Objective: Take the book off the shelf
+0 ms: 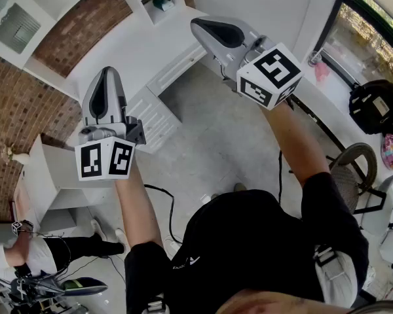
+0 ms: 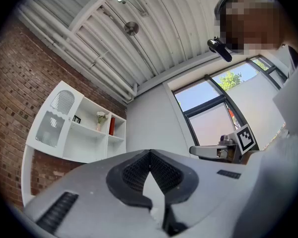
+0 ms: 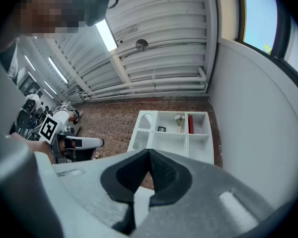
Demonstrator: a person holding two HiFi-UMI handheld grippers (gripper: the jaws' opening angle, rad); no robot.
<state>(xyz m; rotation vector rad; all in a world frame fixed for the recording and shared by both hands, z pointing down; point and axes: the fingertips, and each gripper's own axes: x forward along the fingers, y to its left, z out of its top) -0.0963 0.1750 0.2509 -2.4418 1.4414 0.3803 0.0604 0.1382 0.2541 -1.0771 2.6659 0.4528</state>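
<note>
A red brick wall (image 3: pixel 104 118) carries a white shelf unit (image 3: pixel 171 140), right beside a plain grey wall (image 3: pixel 248 113). Overhead, a strip light (image 3: pixel 105 33) runs along the ribbed white ceiling (image 2: pixel 139 43). Tall dark-framed windows (image 2: pixel 203 98) line one side, and the floor (image 1: pixel 216 142) is pale grey.

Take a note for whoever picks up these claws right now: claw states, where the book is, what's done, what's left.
Left claw: shut, empty, held up in the air.
Right claw: shut, empty, also raised.
Red book: upright in the top right compartment of the white shelf on the brick wall, well away from both claws.
Done: nothing yet.
Left: approach, open a claw, grip the book, pull it off.
</note>
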